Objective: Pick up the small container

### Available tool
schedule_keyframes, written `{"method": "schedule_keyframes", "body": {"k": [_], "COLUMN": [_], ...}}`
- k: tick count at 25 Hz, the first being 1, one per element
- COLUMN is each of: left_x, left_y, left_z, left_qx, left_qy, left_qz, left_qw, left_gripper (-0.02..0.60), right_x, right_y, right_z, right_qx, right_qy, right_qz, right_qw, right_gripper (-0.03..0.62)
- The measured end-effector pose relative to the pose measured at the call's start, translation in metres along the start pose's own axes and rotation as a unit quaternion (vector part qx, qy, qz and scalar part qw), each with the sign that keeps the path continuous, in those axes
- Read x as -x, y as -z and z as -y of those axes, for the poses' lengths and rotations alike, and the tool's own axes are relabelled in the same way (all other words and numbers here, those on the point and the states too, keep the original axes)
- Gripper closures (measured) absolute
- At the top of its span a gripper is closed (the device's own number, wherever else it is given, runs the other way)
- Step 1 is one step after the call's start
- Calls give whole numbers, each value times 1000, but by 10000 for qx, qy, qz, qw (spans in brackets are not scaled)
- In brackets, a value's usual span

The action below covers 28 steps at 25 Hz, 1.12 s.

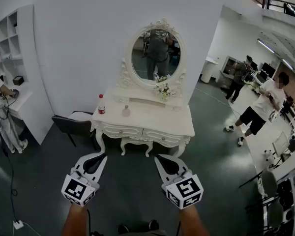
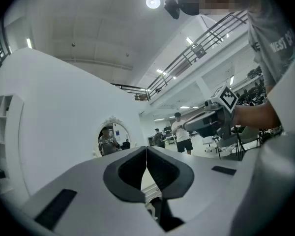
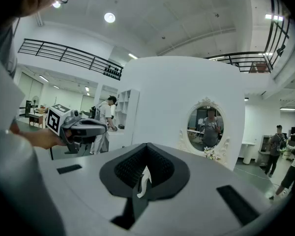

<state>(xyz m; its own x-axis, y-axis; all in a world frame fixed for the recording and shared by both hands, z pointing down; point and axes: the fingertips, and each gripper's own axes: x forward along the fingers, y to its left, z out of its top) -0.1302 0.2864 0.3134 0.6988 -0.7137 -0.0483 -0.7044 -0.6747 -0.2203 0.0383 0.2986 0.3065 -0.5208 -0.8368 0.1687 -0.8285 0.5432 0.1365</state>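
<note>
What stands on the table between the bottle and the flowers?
The small container, nearer the bottle than the flowers, touching neither; the head view shows it.

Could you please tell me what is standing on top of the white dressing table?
On the dressing table stand a red-labelled bottle, the small container beside it, a bunch of flowers and the oval mirror. The flowers cover the tabletop right behind them.
</note>
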Motion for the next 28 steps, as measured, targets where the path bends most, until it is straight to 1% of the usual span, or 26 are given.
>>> {"method": "schedule_keyframes", "body": {"k": [9, 14, 19, 23, 28], "left_x": [2, -4, -18, -32, -58], "left_y": [12, 18, 30, 41, 47], "left_z": [-17, -26, -35, -48, -66], "left_qx": [11, 73, 94, 105, 83], "left_qy": [101, 111, 72, -102, -328], "left_qz": [13, -3, -112, -236, -432], "left_qw": [9999, 9999, 9999, 9996, 9985], "left_gripper": [563, 563, 563, 563, 563], "right_x": [-18, -30, -49, -70, -104], "right_y": [-1, 1, 5, 11, 10], "right_z": [-8, -9, 9, 30, 58], "right_qx": [-6, -62, -241, -350, -402], "right_qy": [47, -51, -124, -251, -546], "right_qz": [-12, -23, 97, 153, 194], "right_qw": [10000, 10000, 9996, 9990, 9975], "right_gripper": [569, 569, 569, 569, 569]}}
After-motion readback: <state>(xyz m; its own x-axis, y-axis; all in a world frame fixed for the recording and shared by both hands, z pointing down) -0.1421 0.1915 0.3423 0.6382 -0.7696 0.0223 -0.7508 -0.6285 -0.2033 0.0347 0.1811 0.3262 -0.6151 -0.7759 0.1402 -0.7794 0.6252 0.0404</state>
